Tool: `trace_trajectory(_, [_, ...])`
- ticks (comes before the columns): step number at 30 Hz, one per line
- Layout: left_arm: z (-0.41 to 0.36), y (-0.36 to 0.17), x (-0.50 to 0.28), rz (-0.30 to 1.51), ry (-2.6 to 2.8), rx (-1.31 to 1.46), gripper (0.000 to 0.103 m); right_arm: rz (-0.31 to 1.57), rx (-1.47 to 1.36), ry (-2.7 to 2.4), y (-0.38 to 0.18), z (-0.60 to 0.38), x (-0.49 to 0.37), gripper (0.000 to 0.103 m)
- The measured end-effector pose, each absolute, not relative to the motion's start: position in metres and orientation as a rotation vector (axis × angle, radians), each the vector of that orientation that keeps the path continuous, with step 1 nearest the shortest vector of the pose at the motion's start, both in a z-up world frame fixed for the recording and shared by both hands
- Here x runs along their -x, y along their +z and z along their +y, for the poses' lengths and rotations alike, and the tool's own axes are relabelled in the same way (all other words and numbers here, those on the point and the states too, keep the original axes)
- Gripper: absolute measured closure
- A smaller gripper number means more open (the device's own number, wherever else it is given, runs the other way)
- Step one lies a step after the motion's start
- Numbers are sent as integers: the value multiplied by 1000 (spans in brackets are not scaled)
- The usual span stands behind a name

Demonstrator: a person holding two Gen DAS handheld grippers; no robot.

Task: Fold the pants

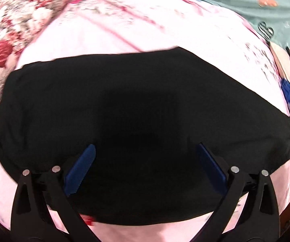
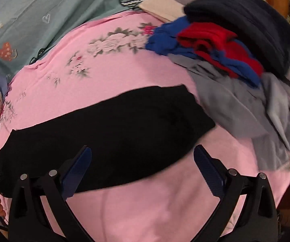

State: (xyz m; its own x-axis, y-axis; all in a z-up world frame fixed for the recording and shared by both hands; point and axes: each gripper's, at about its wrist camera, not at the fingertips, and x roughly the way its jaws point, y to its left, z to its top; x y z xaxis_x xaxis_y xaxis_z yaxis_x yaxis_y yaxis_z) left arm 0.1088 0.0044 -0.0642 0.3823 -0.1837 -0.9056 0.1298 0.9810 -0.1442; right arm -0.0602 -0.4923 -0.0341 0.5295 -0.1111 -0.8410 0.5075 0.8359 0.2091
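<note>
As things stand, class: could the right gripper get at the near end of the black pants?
Probably yes. The right gripper is open with nothing between its fingers, and the black pants lie flat on the pink sheet just ahead. The clothes pile sits off to the side, not in the way.

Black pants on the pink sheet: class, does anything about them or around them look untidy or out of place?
The pants lie flat, nothing odd. Beside their right end, a clothes pile sits heaped and unfolded on the sheet, with grey cloth reaching the pants' end.
</note>
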Motion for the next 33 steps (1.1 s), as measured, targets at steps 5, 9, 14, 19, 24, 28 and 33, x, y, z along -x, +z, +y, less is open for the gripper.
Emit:
trace_trajectory(5, [-25, -69, -101, 1157, -215, -48, 2, 948, -685, -335, -64, -518, 83, 32])
trace_trajectory(9, [-24, -74, -97, 1152, -228, -50, 2, 909, -753, -334, -75, -524, 64, 32])
trace_trajectory(14, [-30, -78, -102, 1150, -206, -86, 2, 841, -828, -339, -83, -546, 41, 32])
trace_trajectory(19, [-30, -78, -101, 1151, -198, -86, 2, 852, -855, -357, -89, -560, 16, 68])
trace_trajectory(24, [-23, -73, -100, 1155, -213, -53, 2, 819, -906, -356, -80, -558, 25, 81])
trace_trajectory(28, [-14, -59, -97, 1111, -198, -27, 2, 759, -752, -290, -28, -513, 22, 82])
trace_trajectory(33, [6, -45, -88, 1080, -207, 25, 2, 806, -579, -113, 2, -418, -17, 82])
